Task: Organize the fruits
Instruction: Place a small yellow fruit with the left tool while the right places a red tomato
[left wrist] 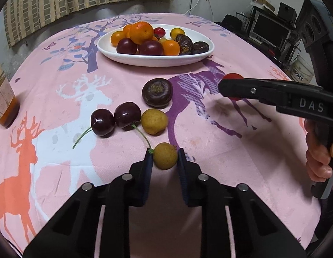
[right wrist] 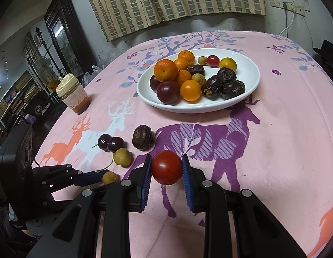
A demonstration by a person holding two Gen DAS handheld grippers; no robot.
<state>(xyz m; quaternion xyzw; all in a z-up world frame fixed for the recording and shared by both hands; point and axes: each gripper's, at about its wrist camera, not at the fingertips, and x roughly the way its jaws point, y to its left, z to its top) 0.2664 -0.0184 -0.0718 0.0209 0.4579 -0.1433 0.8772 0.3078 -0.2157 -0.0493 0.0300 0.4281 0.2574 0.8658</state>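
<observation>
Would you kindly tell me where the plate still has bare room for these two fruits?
The white plate has bare room along its far rim, behind the cherry tomato, and along its near rim below the dark chestnuts. Its left half, around the big orange, is piled up.

A red tomato (right wrist: 166, 167) was clamped between the right gripper (right wrist: 166, 173) pads; the white plate (right wrist: 248, 68) was seen at twelve o'clock.
</observation>
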